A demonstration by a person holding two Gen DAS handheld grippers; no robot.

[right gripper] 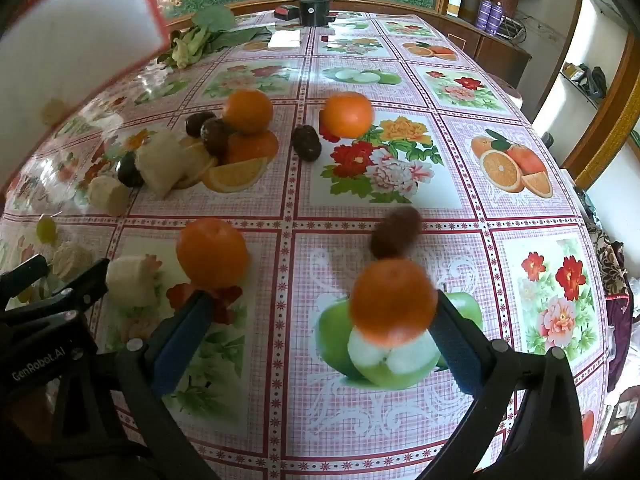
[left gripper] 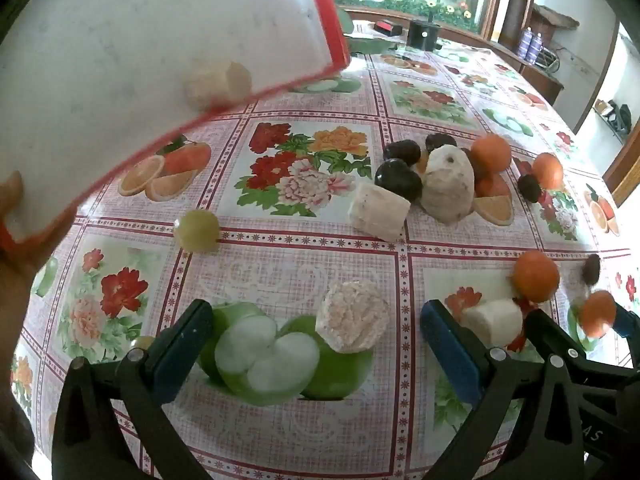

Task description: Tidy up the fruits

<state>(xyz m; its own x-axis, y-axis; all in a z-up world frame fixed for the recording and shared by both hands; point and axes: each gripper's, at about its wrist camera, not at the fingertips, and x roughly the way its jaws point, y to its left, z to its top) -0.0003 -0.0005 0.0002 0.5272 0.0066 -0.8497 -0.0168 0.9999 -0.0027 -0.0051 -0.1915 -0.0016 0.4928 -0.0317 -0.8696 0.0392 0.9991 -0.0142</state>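
Lying on the tablecloth [right gripper: 460,208]: four oranges [right gripper: 392,300], both grippers [right gripper: 320,344] spread apart.

white board [left gripper: 140,40]: blurred, cut off by the top and left edges
nearest orange [right gripper: 392,300]: motion-blurred
dark fruit [right gripper: 396,232]: smeared, kind unreadable
hand [left gripper: 16,240]: only a sliver at left edge

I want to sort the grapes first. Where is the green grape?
In the left wrist view the green grape sits alone left of centre on the tablecloth, below the tilted red-rimmed tray, left of the banana piece.
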